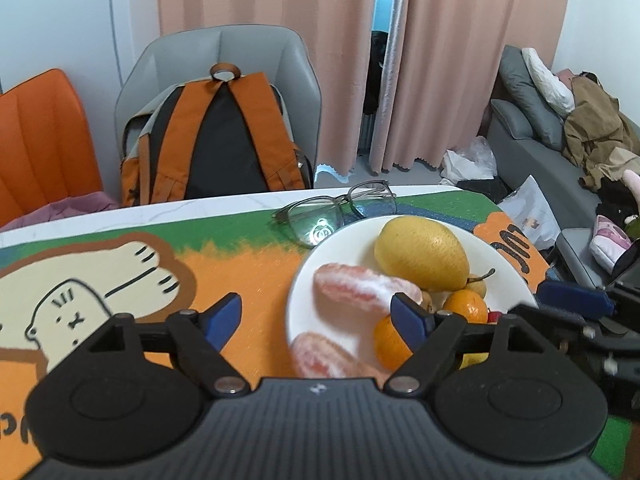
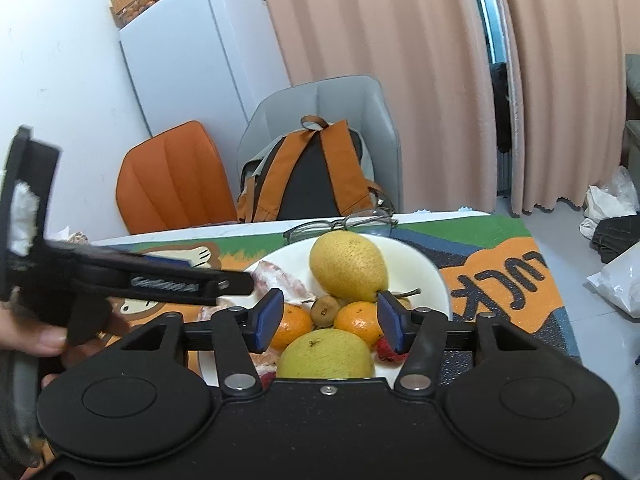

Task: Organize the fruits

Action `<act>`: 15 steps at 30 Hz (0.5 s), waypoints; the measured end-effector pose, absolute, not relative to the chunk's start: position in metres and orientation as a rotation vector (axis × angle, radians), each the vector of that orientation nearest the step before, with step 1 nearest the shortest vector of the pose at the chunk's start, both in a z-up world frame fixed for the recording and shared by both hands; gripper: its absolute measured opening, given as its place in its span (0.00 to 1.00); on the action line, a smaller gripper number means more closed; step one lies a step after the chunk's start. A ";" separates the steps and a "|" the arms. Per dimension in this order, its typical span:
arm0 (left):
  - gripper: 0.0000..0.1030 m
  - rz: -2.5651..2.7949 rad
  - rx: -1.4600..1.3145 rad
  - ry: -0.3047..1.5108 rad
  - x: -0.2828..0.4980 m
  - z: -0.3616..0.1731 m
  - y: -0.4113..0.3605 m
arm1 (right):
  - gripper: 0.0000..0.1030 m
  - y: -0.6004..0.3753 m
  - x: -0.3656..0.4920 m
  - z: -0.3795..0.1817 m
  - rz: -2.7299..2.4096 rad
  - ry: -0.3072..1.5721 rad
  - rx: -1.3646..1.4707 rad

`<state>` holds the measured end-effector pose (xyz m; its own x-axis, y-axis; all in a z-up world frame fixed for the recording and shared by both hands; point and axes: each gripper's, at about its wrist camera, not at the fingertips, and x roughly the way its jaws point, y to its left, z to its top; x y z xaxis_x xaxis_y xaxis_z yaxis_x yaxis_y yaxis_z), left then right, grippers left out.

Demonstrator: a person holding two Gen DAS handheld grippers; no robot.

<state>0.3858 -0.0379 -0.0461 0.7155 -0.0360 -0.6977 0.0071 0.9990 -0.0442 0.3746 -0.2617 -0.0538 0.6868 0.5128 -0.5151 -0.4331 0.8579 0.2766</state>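
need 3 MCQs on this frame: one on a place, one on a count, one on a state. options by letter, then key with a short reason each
1. Where do the glasses lie?
A. on the table just behind the plate
B. on the grey chair
C. on the plate among the fruit

2. How many small oranges show in the right wrist view?
A. none
B. two
C. five

3. How does the right gripper stand?
A. shut on a pear
B. shut on the glasses
C. open, holding nothing

Key:
1 A: the frames rest on the printed mat, at the plate's far rim.
2 B: one orange sits by the left blue pad, another orange by the right pad.
3 C: both blue pads stand apart above the fruit, and nothing is pressed between them.
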 end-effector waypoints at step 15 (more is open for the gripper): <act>0.93 -0.042 -0.066 0.711 0.324 -0.021 -0.024 | 0.67 -0.273 0.335 -0.038 0.490 0.585 0.146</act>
